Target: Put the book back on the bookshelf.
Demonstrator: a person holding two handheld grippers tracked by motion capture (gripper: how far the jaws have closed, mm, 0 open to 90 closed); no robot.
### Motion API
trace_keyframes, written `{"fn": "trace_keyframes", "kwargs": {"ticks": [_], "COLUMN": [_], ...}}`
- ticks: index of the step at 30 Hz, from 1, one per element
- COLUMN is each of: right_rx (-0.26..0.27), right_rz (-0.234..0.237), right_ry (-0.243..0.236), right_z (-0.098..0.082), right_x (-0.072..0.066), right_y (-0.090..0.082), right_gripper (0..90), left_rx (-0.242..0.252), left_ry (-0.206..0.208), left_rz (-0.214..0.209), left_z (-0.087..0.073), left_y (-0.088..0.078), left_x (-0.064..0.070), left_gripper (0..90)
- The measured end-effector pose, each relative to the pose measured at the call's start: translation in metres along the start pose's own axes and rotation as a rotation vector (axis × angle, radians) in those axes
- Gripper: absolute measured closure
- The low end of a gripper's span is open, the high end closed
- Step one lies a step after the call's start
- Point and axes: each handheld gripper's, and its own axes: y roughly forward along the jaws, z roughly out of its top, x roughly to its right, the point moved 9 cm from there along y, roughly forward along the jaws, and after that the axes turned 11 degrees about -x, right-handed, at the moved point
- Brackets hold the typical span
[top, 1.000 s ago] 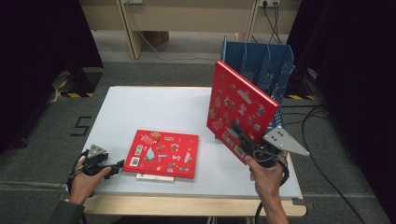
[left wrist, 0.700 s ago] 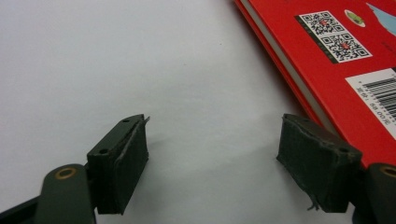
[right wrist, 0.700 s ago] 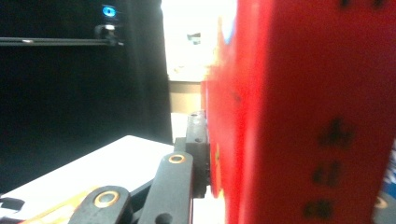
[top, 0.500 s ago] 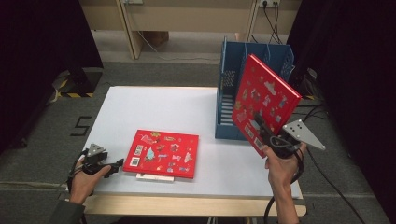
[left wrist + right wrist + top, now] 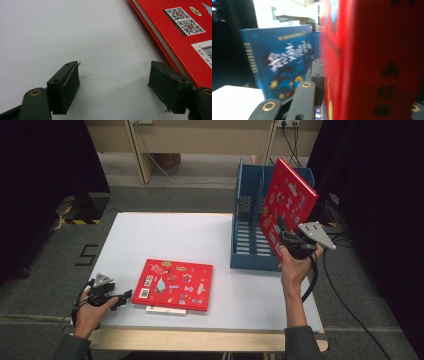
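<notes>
The right gripper [image 5: 285, 232] pinches a red book [image 5: 290, 200] by its lower edge, jaws pressed tight on the cover, and holds it upright and tilted over the blue rack [image 5: 250, 220]. Upright suits the rack's narrow slots: the book can only go in edge first, so a low grip leaves the rest of the book free to slide between the dividers. In the right gripper view the book [image 5: 372, 60] sits just beside the near jaw, with the rack wall [image 5: 282, 60] beyond it; which slot it lines up with I cannot quite tell, since that view is blurred.

The left gripper [image 5: 120, 298] rests on the table [image 5: 200, 235], jaws spread with nothing between them. A second book [image 5: 185, 30] lies flat just beside its right jaw, probably next in line.
</notes>
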Motion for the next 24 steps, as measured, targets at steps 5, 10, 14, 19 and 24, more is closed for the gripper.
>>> {"fn": "trace_keyframes", "kwargs": {"ticks": [5, 10, 14, 19, 24], "right_rx": [-0.02, -0.05, -0.06, -0.089, -0.117], "right_rz": [-0.039, -0.067, -0.089, -0.117, -0.134], "right_ry": [0.019, 0.022, 0.052, 0.068, 0.053], "right_z": [-0.001, -0.005, -0.009, -0.013, -0.019], "right_x": [0.008, 0.012, 0.017, 0.021, 0.019], "right_y": [0.025, 0.047, 0.064, 0.083, 0.098], "right_gripper": [79.4, 79.4, 79.4, 79.3, 79.4], "left_rx": [0.003, 0.008, 0.006, 0.006, 0.013], "left_ry": [0.013, 0.009, 0.009, 0.008, 0.007], "left_rz": [0.013, 0.015, 0.015, 0.016, 0.016], "left_z": [-0.001, 0.0, -0.001, -0.001, -0.001], "left_y": [0.001, 0.001, 0.001, 0.001, 0.001], "left_x": [0.001, 0.001, 0.001, 0.001, 0.001], "left_gripper": [22.6, 22.4, 22.4, 22.3, 22.5]}}
